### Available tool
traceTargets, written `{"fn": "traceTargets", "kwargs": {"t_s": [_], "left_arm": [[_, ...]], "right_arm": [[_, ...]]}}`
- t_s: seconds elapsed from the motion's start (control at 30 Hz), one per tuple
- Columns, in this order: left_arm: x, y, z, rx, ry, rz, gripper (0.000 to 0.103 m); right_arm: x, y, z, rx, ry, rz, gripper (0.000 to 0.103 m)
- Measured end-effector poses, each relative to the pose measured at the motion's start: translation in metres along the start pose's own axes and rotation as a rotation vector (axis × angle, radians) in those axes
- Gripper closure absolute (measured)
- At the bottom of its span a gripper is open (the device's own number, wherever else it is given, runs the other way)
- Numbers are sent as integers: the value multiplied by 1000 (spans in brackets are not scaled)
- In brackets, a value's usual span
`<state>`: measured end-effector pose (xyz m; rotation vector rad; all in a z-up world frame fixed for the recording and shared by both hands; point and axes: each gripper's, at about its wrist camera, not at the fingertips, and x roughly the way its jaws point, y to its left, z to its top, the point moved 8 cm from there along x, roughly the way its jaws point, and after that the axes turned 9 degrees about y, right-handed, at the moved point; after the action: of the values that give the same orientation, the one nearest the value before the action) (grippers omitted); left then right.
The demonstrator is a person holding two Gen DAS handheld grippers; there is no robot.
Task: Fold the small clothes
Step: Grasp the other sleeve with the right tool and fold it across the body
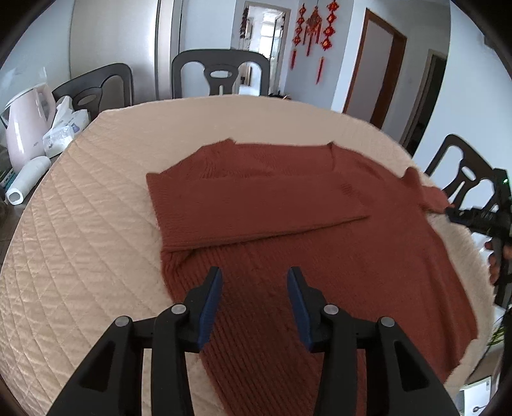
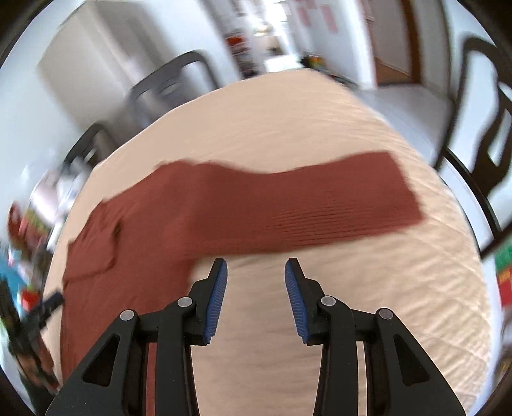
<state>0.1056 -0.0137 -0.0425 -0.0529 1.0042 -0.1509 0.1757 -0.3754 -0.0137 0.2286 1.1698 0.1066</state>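
Sweater (image 1: 288, 230) lay flat on the quilted tabletop (image 1: 96, 224), 1 sleeve folded across its chest; both hand-held grippers, left (image 1: 255, 278) and right (image 2: 256, 272), gaped empty above it, so the loose right sleeve (image 2: 352, 198) risked snagging

Both the left gripper (image 1: 255, 281) and the right gripper (image 2: 256, 275) are black, with ribbed blue pads (image 2: 217, 300) and round silver pivot screws (image 1: 178, 309).

**No readable text**

We can read no lettering in either view. The white packet (image 1: 65, 126) beside the pink kettle (image 1: 27, 124) carries blue print too small for us to make out, and the red hanging ornaments (image 1: 315, 28) on the wall show no legible characters.
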Motion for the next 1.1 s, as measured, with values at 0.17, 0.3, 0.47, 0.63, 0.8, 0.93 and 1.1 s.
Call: {"fn": "traceTargets", "kwargs": {"t_s": [0.17,0.3,0.47,0.63,0.8,0.93,1.1], "left_arm": [[7,3,-7,-10,11,3,57],[10,0,-8,5,17,12,53],[10,1,-8,-2,17,2,53],[10,1,-7,-3,18,0,52],[11,-1,-8,3,20,3,51],[11,-1,-7,5,21,7,50],[12,-2,-8,10,22,13,50]], "right_arm": [[1,-33,13,155,-25,24,64],[8,-36,26,207,-45,44,64],[10,-47,39,283,-92,71,70],[5,-52,41,277,-107,69,96],[-21,9,52,103,-162,146,96],[-22,77,52,-61,-145,210,96],[11,157,34,-238,-51,278,96]]}}
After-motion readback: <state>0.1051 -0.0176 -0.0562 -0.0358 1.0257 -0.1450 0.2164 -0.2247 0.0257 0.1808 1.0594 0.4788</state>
